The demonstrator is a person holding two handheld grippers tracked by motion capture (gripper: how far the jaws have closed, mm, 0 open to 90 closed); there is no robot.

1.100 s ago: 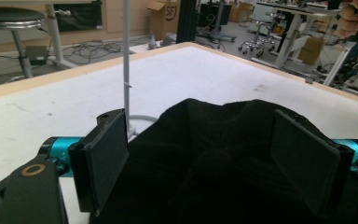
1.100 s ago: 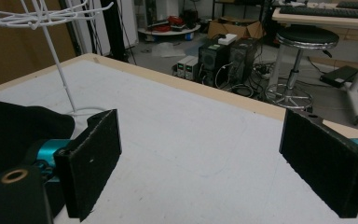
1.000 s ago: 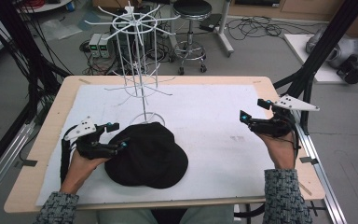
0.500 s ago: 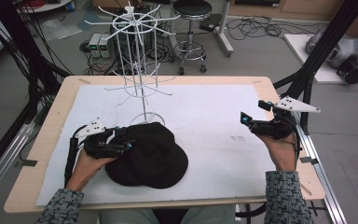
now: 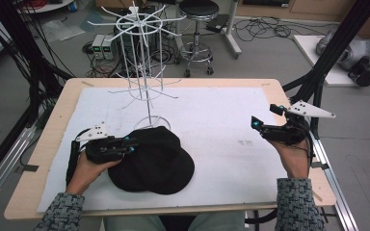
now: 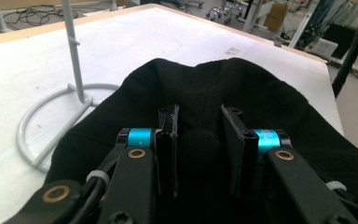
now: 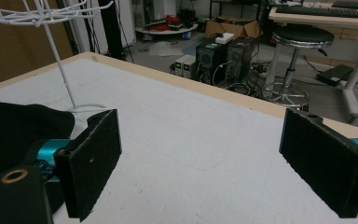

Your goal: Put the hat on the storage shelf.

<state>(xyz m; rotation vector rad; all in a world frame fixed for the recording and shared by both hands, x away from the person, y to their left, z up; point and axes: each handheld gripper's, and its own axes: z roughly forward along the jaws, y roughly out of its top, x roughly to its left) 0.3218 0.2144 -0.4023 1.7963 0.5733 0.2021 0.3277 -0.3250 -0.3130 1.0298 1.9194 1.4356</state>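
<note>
One wooden table (image 5: 48, 144) carries a white mat (image 5: 212, 120) that stops short of the table edges, leaving a bare wood border all round. The mat's centre and right half lie open. The white wire rack (image 5: 142, 57) stands at the rear left, its ring base (image 6: 42, 126) touching the black cap (image 5: 159, 163), which lies front left on the mat, near the front edge. The left gripper (image 5: 127, 143) rests on the cap's left side, jaws part open and straddling a raised fold of fabric without pinching it. The right gripper (image 5: 265, 120) hangs near the right table edge, jaws spread wide and holding nothing.
</note>
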